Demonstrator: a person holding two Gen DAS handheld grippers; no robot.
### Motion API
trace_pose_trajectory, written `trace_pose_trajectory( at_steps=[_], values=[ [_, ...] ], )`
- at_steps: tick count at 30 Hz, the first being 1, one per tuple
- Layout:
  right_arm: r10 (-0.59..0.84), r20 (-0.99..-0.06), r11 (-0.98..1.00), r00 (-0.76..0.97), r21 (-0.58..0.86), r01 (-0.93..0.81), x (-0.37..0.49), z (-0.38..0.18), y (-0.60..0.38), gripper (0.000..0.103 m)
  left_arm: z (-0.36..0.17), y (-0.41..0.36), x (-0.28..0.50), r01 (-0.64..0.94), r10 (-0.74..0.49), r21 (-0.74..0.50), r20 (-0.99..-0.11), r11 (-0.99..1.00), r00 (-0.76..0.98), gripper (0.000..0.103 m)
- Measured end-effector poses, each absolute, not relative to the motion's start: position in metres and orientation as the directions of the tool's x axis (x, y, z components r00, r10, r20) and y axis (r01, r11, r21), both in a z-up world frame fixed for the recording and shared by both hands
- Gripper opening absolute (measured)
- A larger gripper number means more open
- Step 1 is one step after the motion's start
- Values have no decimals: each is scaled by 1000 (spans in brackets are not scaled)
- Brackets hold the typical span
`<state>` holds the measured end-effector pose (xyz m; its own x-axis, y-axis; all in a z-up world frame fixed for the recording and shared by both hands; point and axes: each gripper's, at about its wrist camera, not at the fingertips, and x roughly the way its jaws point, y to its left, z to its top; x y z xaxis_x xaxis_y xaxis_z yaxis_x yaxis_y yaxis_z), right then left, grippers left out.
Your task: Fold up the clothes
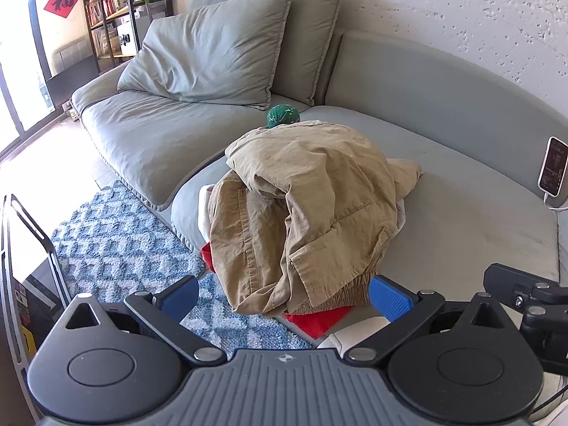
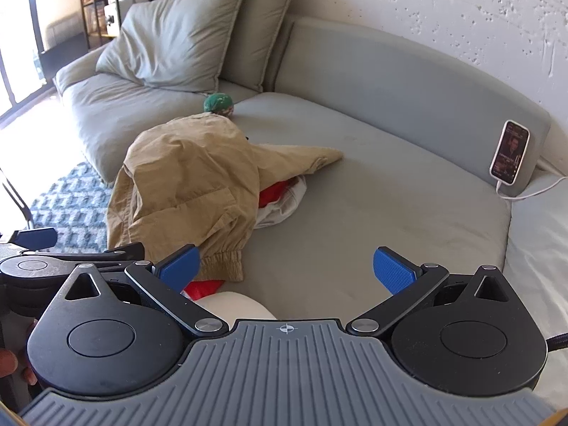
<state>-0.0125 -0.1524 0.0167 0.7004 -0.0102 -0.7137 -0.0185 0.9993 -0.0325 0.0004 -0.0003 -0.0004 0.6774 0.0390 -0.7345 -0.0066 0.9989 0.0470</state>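
Tan garment [image 2: 191,177] heaped on sofa [image 2: 390,184]

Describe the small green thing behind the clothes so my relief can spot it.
On the grey sofa, look past the tan garment heaped on the seat. The green ball sits just behind it, near the cushions: small, round, and patterned.

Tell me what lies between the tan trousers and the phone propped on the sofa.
Nothing: in the right wrist view, only bare grey sofa cushion stretches between the tan trousers and the phone.
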Motion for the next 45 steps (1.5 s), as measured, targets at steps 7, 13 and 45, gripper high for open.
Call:
trace_pose_trajectory(
  at_steps=[7, 13, 45],
  values=[
    [-8, -721, 999, 693, -36, -27, -4, 18, -155, 103, -2, -1, 2, -12, 42, 46, -726, 999, 686, 102],
    [-18, -724, 999, 690, -43, -19, -3, 7, -150, 103, -4, -2, 3, -15, 45, 48, -721, 999, 691, 102],
    [-5, -750, 1000, 661, -15, -10, 1, 8, -158, 103, -5, -7, 7, -23, 65, 68, -722, 997, 689, 102]
  ],
)
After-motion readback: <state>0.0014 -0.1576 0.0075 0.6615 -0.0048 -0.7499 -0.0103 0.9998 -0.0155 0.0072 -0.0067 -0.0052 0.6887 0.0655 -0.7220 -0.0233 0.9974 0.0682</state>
